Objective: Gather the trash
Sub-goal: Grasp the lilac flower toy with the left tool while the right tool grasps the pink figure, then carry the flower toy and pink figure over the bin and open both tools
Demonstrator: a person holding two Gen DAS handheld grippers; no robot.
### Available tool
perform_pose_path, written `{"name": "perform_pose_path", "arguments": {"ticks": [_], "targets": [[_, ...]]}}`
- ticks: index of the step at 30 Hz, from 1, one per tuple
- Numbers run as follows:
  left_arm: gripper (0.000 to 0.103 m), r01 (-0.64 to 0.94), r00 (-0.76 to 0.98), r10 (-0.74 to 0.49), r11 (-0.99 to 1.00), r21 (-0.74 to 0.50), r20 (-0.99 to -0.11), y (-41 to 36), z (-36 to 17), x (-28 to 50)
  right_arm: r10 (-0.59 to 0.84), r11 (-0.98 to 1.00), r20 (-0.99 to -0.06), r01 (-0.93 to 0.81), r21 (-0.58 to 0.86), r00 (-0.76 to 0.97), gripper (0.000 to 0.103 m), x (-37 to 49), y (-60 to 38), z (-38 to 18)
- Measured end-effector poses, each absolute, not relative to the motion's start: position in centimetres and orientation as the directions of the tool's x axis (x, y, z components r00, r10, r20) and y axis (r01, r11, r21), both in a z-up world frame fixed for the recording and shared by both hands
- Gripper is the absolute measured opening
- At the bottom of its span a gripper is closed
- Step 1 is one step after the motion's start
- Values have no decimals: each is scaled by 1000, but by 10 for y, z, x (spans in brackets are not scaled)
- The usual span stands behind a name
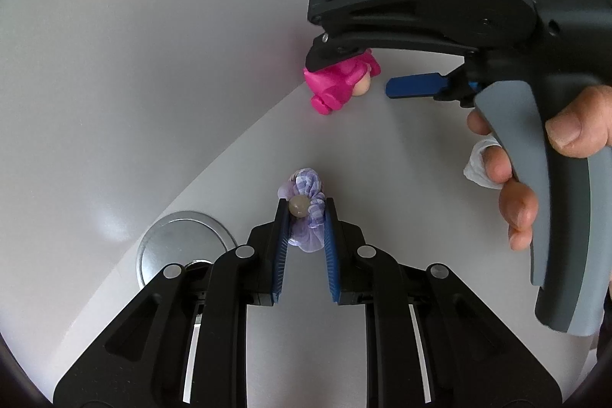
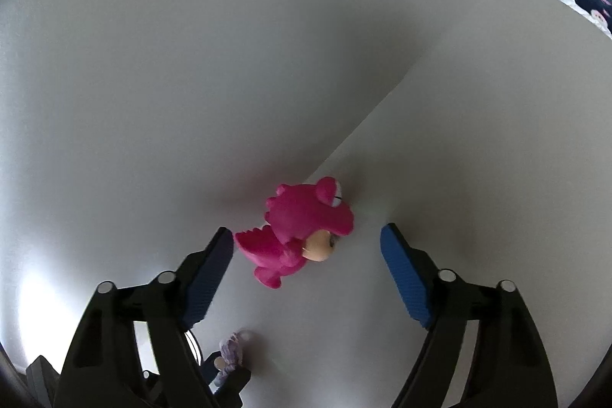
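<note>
Pink toy figure (image 2: pixel 302 236): one; purple scrunchie (image 1: pixel 306 213): one; white tissue (image 1: pixel 478 167): one.

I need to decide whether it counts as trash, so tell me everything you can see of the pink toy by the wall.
The pink toy is a small figure in a bright pink dragon-like suit, soft or rubbery looking, with spikes, a stubby tail and a pale face poking out. It lies tipped on its side on the white table against the wall. The right gripper's open fingers straddle it without touching.
</note>
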State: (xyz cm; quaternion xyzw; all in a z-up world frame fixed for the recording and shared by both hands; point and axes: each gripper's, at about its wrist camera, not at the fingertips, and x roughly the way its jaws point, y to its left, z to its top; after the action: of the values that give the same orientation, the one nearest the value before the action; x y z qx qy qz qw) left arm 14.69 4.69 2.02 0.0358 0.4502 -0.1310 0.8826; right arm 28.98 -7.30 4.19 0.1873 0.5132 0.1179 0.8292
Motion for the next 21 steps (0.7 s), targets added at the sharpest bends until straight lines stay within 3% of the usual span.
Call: {"name": "perform_pose_path", "arguments": {"ticks": [3, 6, 8, 16, 21], "targets": [[17, 260, 561, -187, 965, -43, -807, 29, 20, 146, 411, 898, -806, -35, 439, 426, 53, 289, -65, 40], [17, 255, 561, -178, 966, -35, -809, 19, 20, 144, 430, 892, -801, -61, 447, 416, 50, 286, -62, 40], [17, 247, 560, -177, 968, -41, -810, 18, 20, 144, 449, 881, -780, -70, 468, 437, 38, 281, -67, 43], [17, 258, 581, -189, 965, -41, -792, -7, 33, 135, 381, 918, -778, -108, 381, 499, 38, 232, -103, 71], [17, 345, 588, -245, 938, -34, -771, -55, 58, 108, 317, 938, -774, -63, 340, 548, 38, 183, -153, 95]]}}
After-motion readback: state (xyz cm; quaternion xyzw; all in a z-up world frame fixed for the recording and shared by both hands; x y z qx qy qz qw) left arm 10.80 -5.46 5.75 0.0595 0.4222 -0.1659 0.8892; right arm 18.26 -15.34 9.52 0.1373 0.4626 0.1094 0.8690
